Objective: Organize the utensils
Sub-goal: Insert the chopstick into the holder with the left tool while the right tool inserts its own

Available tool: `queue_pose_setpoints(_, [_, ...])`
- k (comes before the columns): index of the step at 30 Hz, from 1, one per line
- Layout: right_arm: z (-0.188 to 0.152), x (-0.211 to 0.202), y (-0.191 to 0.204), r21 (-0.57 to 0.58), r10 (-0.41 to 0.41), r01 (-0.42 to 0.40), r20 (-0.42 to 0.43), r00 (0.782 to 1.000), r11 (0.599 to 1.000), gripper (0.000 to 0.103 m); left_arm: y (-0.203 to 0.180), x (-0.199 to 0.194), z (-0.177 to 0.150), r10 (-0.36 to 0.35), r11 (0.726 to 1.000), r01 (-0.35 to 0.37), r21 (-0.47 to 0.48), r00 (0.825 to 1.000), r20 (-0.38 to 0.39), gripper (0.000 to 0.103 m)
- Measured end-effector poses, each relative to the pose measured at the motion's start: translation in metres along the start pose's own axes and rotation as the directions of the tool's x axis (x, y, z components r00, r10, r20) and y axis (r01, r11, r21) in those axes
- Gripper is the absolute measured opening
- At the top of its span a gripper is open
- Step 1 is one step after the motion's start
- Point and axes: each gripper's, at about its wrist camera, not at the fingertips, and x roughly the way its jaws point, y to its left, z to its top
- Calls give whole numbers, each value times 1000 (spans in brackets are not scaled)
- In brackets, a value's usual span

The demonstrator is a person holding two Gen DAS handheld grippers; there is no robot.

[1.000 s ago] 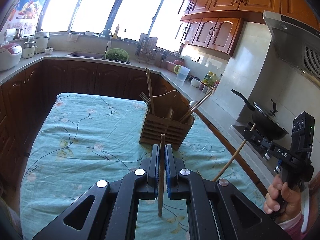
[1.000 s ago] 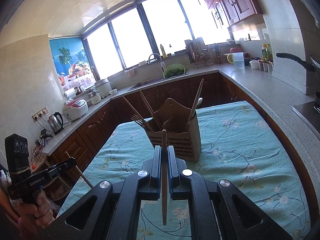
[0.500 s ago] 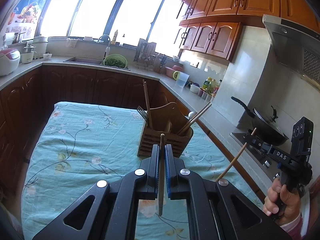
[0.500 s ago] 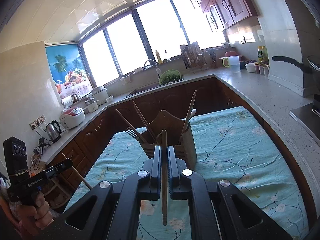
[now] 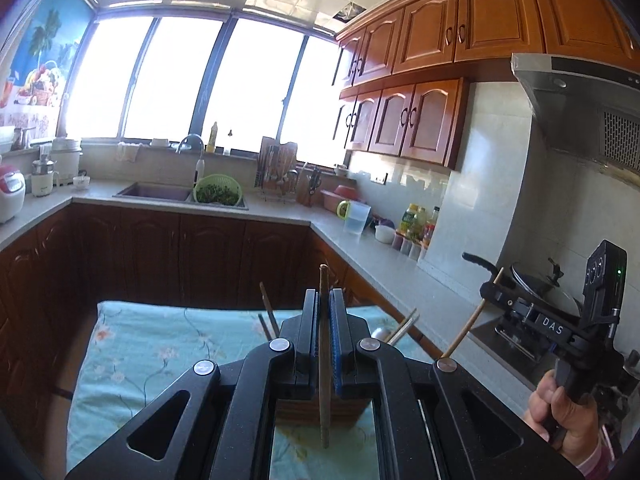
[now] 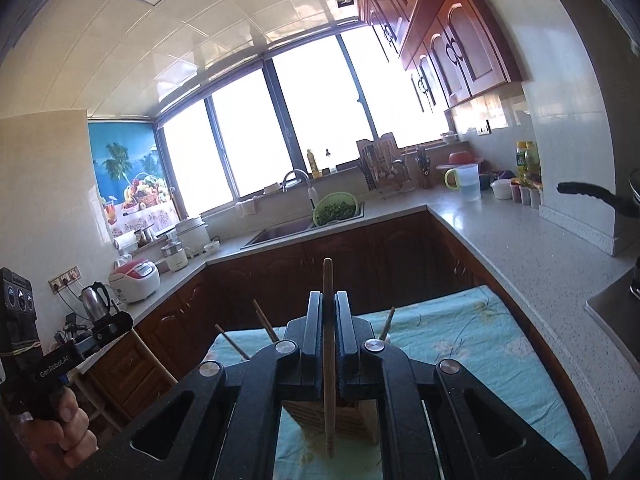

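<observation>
From the left wrist camera, the left gripper is squeezed tight on a brown chopstick. The stick stands almost straight up between the two black jaws. Its top pokes out above them and its bottom end hangs below.

Right behind the jaws is the wooden utensil holder. Most of it is hidden by the gripper. It sits on a table with a light blue flowered cloth. A few stick ends poke up from the holder on the left, and more stick out on the right, next to something round and shiny.

Over on the right side, the person's right hand holds the other tool, the right gripper. It pinches a pale chopstick that leans to one side.

From the right wrist camera, the right gripper is pressed shut on the light wooden chopstick. This stick stands up straight too, with its top above the jaws and its tip low down.

The wooden holder sits just past the jaws on the blue cloth. Stick ends poke up on both sides of it.

At the far left, the person's left hand grips the handle of the left tool. Its jaws are dark and small there, so I cannot tell how they stand from this side.

The gray counter runs around the room.
</observation>
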Motion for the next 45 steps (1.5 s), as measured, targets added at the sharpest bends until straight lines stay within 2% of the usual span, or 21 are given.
queue_pose_setpoints(4, [22,19,-2,4,-15,15,43,999,1000,5,4,34,15,16,1000,-15,-7,999,44,4])
queue_pose_setpoints(8, [25,40,-4,3,-36,36,57,998,999,5,9,72,9,43,999,-41,-25,997,61,4])
queue_pose_setpoints(12, [15,58,-8,5,-49,49,54,997,999,5,9,103,-14,78,996,-75,-44,995,59,4])
queue_pose_setpoints(20, [-28,79,-18,17,-67,67,-6,998,998,5,10,145,-58,88,993,-87,-77,996,0,4])
queue_pose_setpoints(24, [-47,87,-26,36,-76,78,-49,996,996,5,15,157,-74,89,992,-92,-84,995,-41,4])
queue_pose_setpoints(30, [-62,97,-35,48,-83,88,-106,991,995,6,25,161,-79,89,991,-97,-97,993,-79,4])
queue_pose_setpoints(45, [-62,97,-33,47,-84,90,-119,989,995,6,35,145,-78,100,990,-110,-87,989,-106,5])
